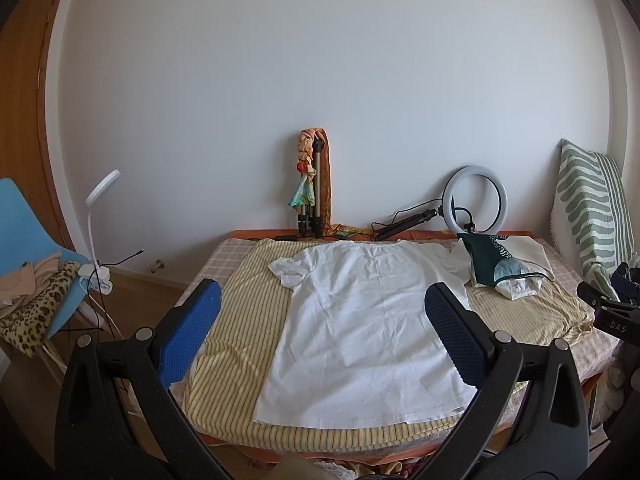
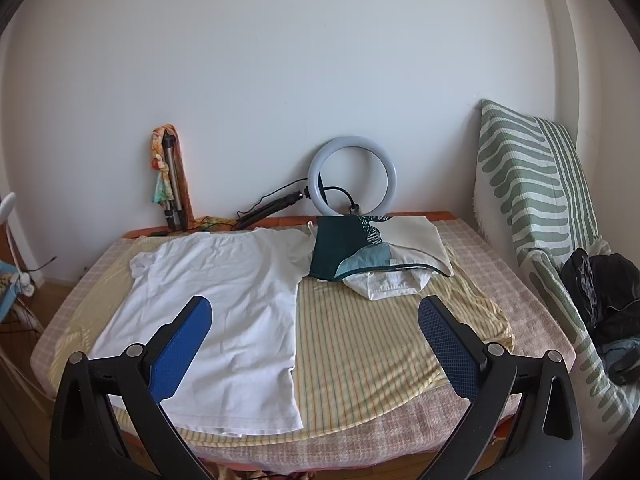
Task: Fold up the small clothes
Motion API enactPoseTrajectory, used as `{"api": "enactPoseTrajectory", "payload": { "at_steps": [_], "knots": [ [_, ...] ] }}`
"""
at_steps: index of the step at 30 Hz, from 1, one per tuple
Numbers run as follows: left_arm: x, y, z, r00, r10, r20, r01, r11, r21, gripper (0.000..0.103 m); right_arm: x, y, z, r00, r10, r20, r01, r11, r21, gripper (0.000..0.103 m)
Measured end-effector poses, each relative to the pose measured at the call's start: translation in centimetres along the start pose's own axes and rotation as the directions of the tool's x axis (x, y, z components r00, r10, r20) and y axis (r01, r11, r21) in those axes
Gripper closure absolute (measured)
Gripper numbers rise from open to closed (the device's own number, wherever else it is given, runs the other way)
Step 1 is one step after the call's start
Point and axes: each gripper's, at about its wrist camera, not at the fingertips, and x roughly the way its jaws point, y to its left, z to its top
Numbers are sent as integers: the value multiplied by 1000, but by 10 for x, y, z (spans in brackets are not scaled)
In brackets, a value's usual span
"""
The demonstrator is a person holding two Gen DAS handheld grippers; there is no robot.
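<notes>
A white T-shirt [image 1: 360, 320] lies flat on a yellow striped cloth [image 1: 240, 320] on the bed, neck toward the wall. It also shows in the right wrist view [image 2: 216, 320], left of centre. My left gripper [image 1: 324, 320] is open and empty, held above the shirt's lower half. My right gripper [image 2: 316, 328] is open and empty, held above the shirt's right edge and the striped cloth [image 2: 380, 340]. A folded pile with a dark green patterned piece [image 2: 344, 252] on white clothes [image 2: 384, 284] lies at the back right; it also shows in the left wrist view [image 1: 492, 260].
A ring light [image 2: 352, 176] and a tripod draped with cloth [image 2: 170, 180] lean on the wall behind the bed. A green striped cushion [image 2: 528, 208] and dark clothes [image 2: 604, 292] sit right. A blue chair [image 1: 28, 248] with clothes and a clip lamp [image 1: 98, 220] stand left.
</notes>
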Motion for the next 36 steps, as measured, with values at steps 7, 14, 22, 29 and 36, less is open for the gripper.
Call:
{"api": "enactPoseTrajectory", "payload": {
  "at_steps": [7, 14, 22, 29, 36],
  "knots": [
    [-2, 0, 1, 1000, -2, 1, 2, 1000, 0, 0, 0, -2, 0, 1000, -1, -9, 1, 1000, 5, 1],
    [-3, -2, 0, 1000, -1, 4, 1, 1000, 0, 0, 1, -1, 1, 1000, 0, -11, 0, 1000, 4, 1],
    [-3, -1, 0, 1000, -2, 3, 2, 1000, -1, 0, 2, 0, -1, 1000, 7, -15, -7, 1000, 6, 1],
    [-4, -3, 0, 1000, -6, 1, 6, 1000, 1, 0, 4, 0, -2, 1000, 8, -25, -8, 1000, 10, 1],
    [-3, -5, 2, 1000, -8, -1, 8, 1000, 3, 0, 1, 0, -3, 1000, 10, -25, -10, 1000, 10, 1]
  ]
}}
